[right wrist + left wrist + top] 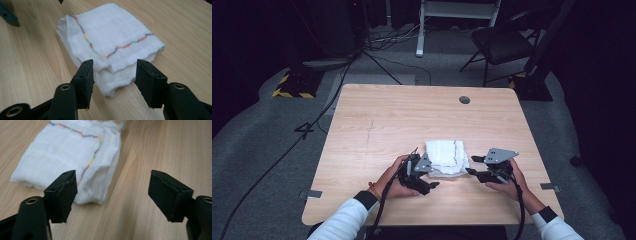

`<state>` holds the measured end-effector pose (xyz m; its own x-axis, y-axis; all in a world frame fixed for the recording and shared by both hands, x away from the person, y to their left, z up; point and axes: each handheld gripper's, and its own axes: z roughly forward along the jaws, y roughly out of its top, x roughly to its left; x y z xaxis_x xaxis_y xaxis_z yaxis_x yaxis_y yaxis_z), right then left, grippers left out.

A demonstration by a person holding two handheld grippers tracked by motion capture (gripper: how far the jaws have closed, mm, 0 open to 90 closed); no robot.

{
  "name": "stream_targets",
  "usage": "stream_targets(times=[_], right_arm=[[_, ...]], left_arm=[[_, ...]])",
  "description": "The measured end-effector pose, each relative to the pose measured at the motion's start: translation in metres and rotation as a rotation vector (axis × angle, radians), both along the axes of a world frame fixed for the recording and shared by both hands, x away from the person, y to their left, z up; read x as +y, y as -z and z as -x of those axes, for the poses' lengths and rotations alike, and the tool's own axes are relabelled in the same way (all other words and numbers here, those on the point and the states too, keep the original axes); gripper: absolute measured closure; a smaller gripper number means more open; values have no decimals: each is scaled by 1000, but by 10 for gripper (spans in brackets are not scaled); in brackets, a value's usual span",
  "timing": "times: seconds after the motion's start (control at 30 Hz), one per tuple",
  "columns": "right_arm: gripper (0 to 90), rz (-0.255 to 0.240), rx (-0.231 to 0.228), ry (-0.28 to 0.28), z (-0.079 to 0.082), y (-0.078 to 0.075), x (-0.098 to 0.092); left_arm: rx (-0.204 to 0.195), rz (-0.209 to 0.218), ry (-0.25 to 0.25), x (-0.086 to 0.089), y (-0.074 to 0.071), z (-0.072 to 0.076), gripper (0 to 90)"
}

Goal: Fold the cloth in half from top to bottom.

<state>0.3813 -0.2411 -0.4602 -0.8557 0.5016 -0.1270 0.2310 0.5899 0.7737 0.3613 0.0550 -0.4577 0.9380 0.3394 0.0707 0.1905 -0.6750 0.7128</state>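
cloth: folded white cloth sits on the table, between both grippers
left gripper: jaws wide, holding nothing
right gripper: jaws apart, cloth edge just ahead, not pinched

Light wooden table; folded white cloth with coloured stitching lies near front edge.

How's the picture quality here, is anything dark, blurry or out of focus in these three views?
High view: the table is lit while the surrounding room falls into deep shadow, and the folded white cloth is bright enough to lose its texture. Left gripper view: the cloth's weave and coloured stitching are sharp, the near gripper body soft. Right gripper view: even light, crisp stitching, no glare.
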Motion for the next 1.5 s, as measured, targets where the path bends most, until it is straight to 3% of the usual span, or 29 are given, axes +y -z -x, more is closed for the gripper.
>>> stream_targets(times=[0.07,0.3,0.4,0.57,0.7,0.83,0.9,0.97,1.33,1.5], right_arm=[[468,4,2,-5,0,-1,3],[392,17,11,-11,-5,1,18],[367,26,54,-34,-7,9,26],[335,69,89,-60,-3,24,37],[322,74,94,-39,-4,29,43],[324,90,69,18,-4,34,53],[324,87,60,44,-5,35,57],[335,81,61,74,-7,35,60],[385,58,46,140,-29,37,61],[374,74,47,121,-33,36,62]], left_arm=[[-10,-5,-10,0,-2,0,222],[15,-18,-63,17,-2,-10,209],[13,-38,-88,32,3,-8,209],[35,-71,-158,65,16,-5,209],[35,-79,-204,88,22,-4,205],[38,-75,-245,111,23,-6,194],[29,-92,-269,118,24,-8,193],[45,-81,-286,125,25,-9,192],[143,-69,-304,138,36,-14,178],[127,-40,-322,144,40,-9,170]])
